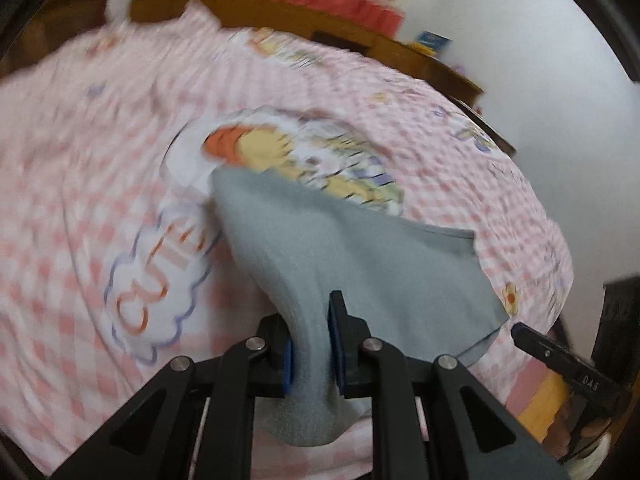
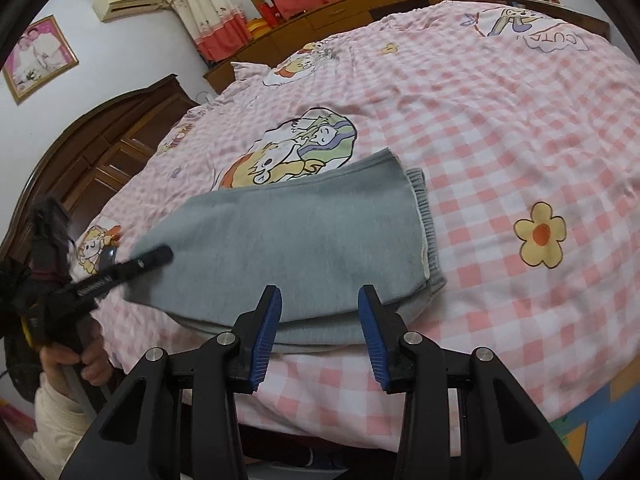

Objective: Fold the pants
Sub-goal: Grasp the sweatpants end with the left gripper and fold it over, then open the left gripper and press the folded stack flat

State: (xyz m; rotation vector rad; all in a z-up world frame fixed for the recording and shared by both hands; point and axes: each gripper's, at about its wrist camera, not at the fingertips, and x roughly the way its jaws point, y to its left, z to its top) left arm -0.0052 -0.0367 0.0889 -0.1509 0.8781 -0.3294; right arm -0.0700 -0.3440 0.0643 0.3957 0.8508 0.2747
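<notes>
Grey pants (image 2: 300, 232) lie folded on the pink checked bedcover (image 2: 500, 120), with the elastic waistband (image 2: 428, 220) at their right end. My left gripper (image 1: 308, 320) is shut on a bunched fold of the pants (image 1: 340, 240) and holds that end raised off the cover. In the right wrist view the left gripper (image 2: 132, 264) comes in from the left over the pants' left end. My right gripper (image 2: 320, 296) stands open just above the near edge of the pants, with nothing pinched between its blue pads. It shows as a dark finger at the lower right (image 1: 540, 344) in the left wrist view.
A person's hand (image 2: 80, 360) grips the left tool. A dark wooden headboard (image 2: 100, 152) stands at the bed's left. Wooden cabinets (image 2: 360, 4) and red-and-white curtains (image 2: 224, 24) line the far wall. The bed's near edge drops off just below the grippers.
</notes>
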